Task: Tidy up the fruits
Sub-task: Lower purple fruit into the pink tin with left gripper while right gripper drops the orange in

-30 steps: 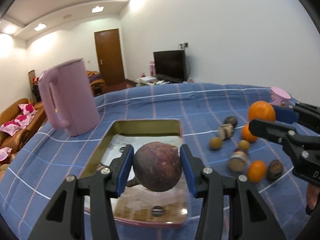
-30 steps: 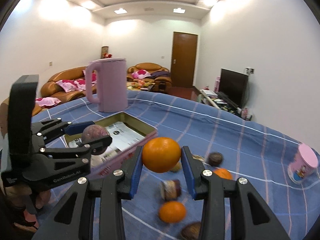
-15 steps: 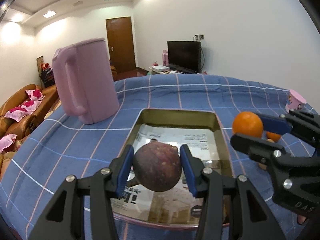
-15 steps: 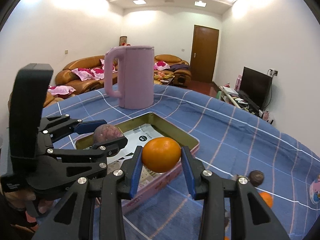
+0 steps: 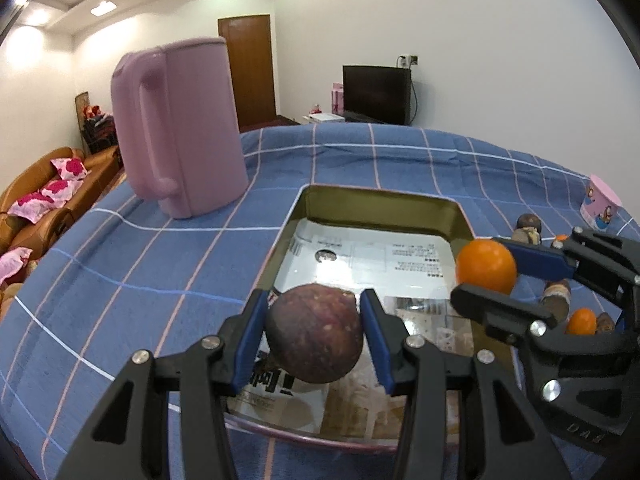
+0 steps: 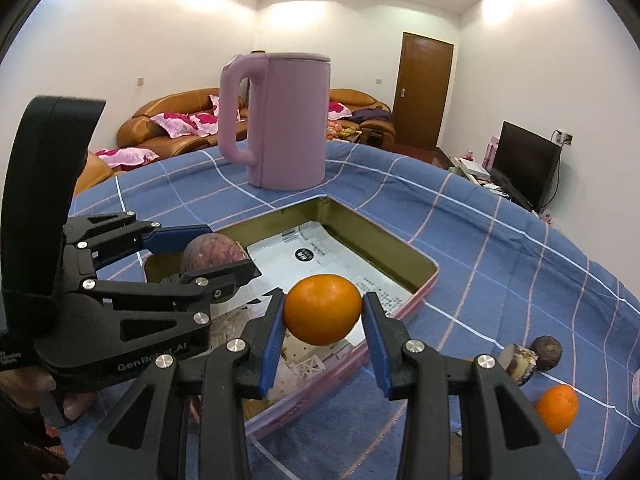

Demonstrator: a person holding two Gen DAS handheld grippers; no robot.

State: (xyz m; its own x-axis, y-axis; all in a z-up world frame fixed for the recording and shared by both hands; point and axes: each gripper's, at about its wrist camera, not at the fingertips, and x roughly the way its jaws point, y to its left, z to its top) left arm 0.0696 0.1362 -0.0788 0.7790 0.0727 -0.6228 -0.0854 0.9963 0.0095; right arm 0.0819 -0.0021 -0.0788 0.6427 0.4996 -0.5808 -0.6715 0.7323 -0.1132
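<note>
Currently both fruits are hanging over the open tin tray (image 5: 460, 216), neither set down. Left hand-held gripper (image 5: 315, 336) is grasping a dark purple passion fruit (image 5: 315, 338) above the tray's near end; right hand-held gripper (image 6: 322, 312) is clamping an orange (image 6: 322, 309) over its paper-lined floor. No fruit is showing inside the tray, so sorting looks barely begun. More oranges (image 6: 557, 408) and passion fruits (image 6: 546, 353) are waiting on the blue checked tabletop (image 5: 160, 264).
</note>
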